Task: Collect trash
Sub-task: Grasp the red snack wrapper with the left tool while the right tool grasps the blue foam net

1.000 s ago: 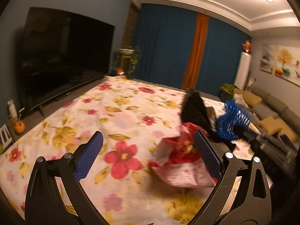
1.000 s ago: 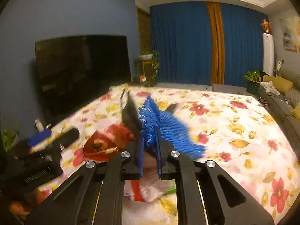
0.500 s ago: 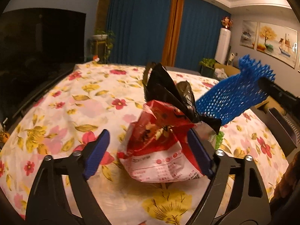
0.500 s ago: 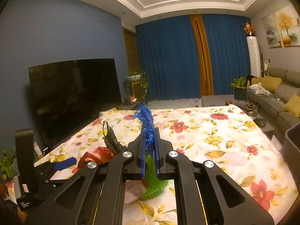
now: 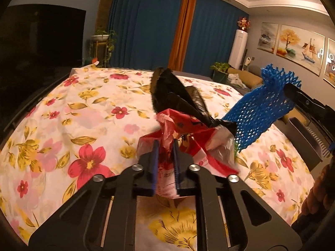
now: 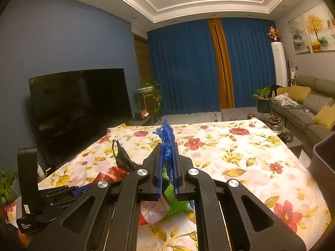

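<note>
My left gripper (image 5: 165,144) is shut on a red and white plastic bag (image 5: 188,133), held just above the floral tablecloth (image 5: 83,117). A black plastic bag (image 5: 175,96) sticks up behind it. My right gripper (image 6: 168,146) is shut on a blue foam net (image 6: 167,133) and holds it up. The net also shows at the right of the left wrist view (image 5: 261,110). A green foam net (image 6: 175,200) lies under the right gripper, beside the red bag (image 6: 113,173).
A dark grey bin (image 6: 324,156) stands at the table's right edge, also seen in the left wrist view (image 5: 303,138). A large TV (image 6: 79,104) is on the left. A sofa (image 6: 303,104) runs along the right wall.
My left gripper has closed on the red and white bag. My right gripper has lifted the blue net higher and away to the right.
</note>
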Demonstrator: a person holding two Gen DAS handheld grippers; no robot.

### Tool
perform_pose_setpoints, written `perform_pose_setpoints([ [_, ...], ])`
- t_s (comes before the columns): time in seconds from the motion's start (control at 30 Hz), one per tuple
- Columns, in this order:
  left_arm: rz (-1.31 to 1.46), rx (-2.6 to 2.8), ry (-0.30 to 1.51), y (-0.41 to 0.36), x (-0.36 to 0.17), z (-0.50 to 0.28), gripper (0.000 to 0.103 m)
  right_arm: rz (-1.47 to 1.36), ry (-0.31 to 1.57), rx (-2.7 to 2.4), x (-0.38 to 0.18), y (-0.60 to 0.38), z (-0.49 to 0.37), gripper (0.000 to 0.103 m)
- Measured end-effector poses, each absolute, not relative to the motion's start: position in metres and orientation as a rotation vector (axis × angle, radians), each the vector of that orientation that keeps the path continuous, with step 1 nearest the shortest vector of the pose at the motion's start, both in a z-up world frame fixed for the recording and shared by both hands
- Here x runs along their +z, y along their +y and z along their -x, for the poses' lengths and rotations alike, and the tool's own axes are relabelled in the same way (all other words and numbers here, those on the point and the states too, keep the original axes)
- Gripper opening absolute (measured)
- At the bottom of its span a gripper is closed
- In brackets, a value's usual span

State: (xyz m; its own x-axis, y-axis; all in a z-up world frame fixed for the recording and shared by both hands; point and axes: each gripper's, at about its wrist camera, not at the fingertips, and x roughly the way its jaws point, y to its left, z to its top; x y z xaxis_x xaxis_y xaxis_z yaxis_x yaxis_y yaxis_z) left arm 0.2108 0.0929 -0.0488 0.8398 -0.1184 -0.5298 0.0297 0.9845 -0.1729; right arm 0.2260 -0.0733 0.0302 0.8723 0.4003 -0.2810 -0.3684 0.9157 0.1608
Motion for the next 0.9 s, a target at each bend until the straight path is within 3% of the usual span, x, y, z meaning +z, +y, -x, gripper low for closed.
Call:
perform_pose_setpoints([
  [0.9,0.24,-0.076,0.321,0.089,0.011,-0.143,0.005,-0.166,0.264,0.335,0.043,-0.117,-0.219,0.005],
])
